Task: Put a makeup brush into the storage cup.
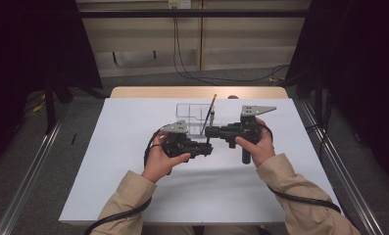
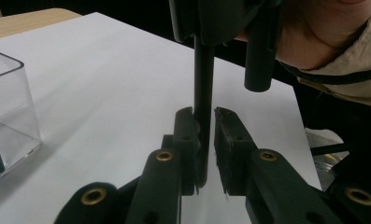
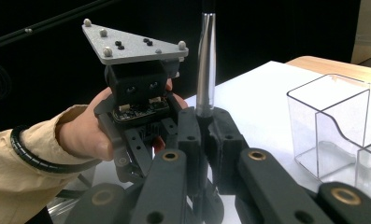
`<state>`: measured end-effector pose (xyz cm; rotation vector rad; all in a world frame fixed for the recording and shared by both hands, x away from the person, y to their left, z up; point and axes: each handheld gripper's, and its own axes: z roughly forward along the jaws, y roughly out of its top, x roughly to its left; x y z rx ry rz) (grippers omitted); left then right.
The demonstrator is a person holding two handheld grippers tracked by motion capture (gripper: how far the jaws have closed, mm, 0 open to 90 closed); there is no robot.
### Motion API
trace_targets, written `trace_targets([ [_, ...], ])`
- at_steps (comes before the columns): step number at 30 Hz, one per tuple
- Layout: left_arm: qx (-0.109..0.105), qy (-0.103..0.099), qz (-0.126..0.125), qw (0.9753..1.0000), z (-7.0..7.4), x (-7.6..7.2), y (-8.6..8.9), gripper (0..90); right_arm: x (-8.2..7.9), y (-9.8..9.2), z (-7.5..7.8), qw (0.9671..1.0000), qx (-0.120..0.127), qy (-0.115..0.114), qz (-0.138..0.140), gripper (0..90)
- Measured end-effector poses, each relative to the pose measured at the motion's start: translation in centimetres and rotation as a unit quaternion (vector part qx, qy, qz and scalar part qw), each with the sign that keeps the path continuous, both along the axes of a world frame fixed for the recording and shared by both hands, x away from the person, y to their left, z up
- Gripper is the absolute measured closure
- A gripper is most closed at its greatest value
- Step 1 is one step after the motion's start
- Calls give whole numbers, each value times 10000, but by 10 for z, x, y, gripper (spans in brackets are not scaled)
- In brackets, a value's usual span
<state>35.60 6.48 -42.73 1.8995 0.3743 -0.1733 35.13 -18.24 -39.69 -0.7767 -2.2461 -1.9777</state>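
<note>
High view: we see the white table [image 1: 133, 161] first, then the clear plastic organizer [image 1: 191, 117] standing near its far middle, with one pen [image 1: 211, 110] already leaning upright in a compartment. Just in front of the organizer our two grippers meet, tips facing each other.

Right gripper [image 3: 203, 122]: jaws closed on a second pen [image 3: 205, 70]; in the right gripper view its silver barrel rises straight up out of the clamp, with a dark section above.

Left gripper [image 2: 204, 122]: in the left gripper view the dark end of that same pen hangs down between the jaws. One pad seems to touch it and a narrow gap remains on the other side, so we judge this gripper not yet clamped; whether it is partly gripping, we cannot tell for certain.

Progress, as judged: one pen is stowed in the organizer. The second is held above the table, just beside the organizer, and is mid hand-over or being steadied between both grippers. Left to do: settle the grip and carry this pen into a compartment.
</note>
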Motion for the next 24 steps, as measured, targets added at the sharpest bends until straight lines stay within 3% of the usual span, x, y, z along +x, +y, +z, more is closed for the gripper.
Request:
trace_targets([
  [6,-87,-6,38,10000,1,0,4,739,0,-1,1,10000,2,-37,45,841],
  [10,-261,-1,71,9996,3,0,7,620,0,-2,3,9999,-17,-88,47,841],
  [15,-211,-175,77,9996,5,0,10,505,-1,-2,3,9999,-45,-115,70,841],
  [24,-118,-253,223,9994,8,-2,18,347,-2,-3,4,9997,-94,-195,74,841],
])
